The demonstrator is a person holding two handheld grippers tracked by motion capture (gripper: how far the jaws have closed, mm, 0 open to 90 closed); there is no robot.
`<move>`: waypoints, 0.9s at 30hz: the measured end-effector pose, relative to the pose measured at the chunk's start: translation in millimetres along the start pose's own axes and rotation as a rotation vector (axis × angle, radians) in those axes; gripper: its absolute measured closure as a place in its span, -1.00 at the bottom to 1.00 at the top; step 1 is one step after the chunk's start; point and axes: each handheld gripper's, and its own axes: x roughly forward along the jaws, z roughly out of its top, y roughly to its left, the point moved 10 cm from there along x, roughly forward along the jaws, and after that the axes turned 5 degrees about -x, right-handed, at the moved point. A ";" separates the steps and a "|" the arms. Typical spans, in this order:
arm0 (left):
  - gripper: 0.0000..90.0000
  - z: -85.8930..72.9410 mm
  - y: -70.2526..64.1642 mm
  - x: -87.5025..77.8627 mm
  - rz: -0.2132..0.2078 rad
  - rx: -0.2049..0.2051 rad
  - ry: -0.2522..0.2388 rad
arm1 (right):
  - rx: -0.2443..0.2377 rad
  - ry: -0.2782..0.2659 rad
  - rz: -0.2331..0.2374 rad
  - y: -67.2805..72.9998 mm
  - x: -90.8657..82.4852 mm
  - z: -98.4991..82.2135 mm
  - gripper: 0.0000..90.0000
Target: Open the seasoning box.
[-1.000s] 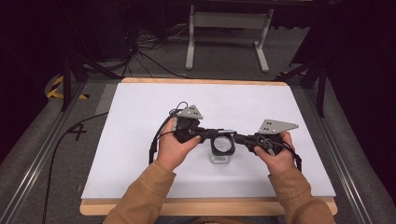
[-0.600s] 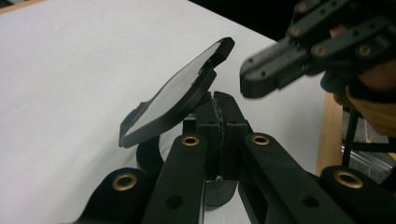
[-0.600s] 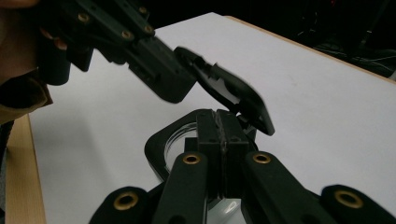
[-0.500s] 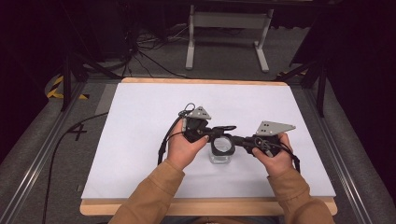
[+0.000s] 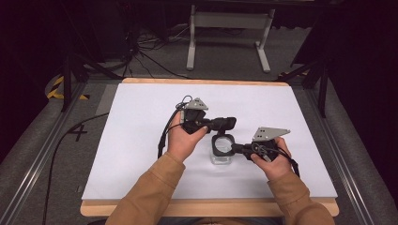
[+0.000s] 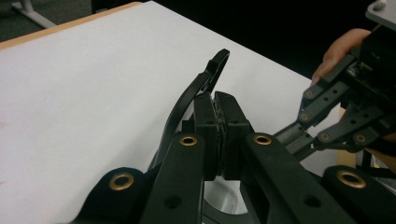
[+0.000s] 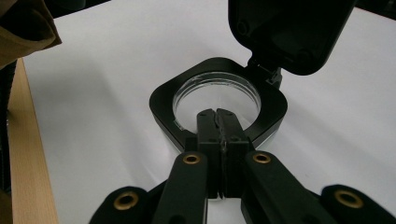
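- Near the middle of the white counter [image 5: 141, 140], slightly toward the person's side, stands a small clear container [image 5: 222, 154] with a black square collar [image 7: 161, 105] and a hinged black lid [image 7: 289, 32].
- Lid state: swung up and open, standing off the hinge at the collar's far edge in the right gripper view. The round mouth under it is uncovered.
- Left tongs [image 5: 225, 123]: jaws pressed together, nothing seen gripped between the pads. In the left gripper view the thin edge of the raised lid [image 6: 196, 91] curves up just beside them, on their left; touching or only alongside, I cannot tell.
- Right tongs [image 5: 234, 148]: jaws closed, tips resting on the near rim of the collar, seemingly steadying the container. Whether they pinch the rim or merely press on it cannot be told.
- Key relation: the hinge line runs roughly crosswise to the right tongs' long axis, with the lid on the far side and the left tongs beyond the mouth, level with the lid.
- Judgement: the left hand [image 5: 185, 140] is the nearer to the lid, so any further swing falls to it, while the right hand [image 5: 274, 161] holds the base.
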 end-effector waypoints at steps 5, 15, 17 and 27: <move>0.97 4.3 8.0 1.3 0.017 -0.002 -0.007 | -0.001 -0.008 -0.007 0.7 -0.2 -0.5 1.00; 0.99 11.4 20.4 4.4 0.047 -0.026 -0.024 | -0.001 -0.023 -0.011 2.1 0.7 -0.3 1.00; 0.99 13.5 21.2 5.2 0.043 -0.015 -0.027 | -0.006 -0.023 -0.013 2.4 1.2 0.0 1.00; 0.92 14.9 15.9 4.1 0.035 0.000 -0.024 | -0.007 -0.023 -0.008 4.0 1.3 0.0 1.00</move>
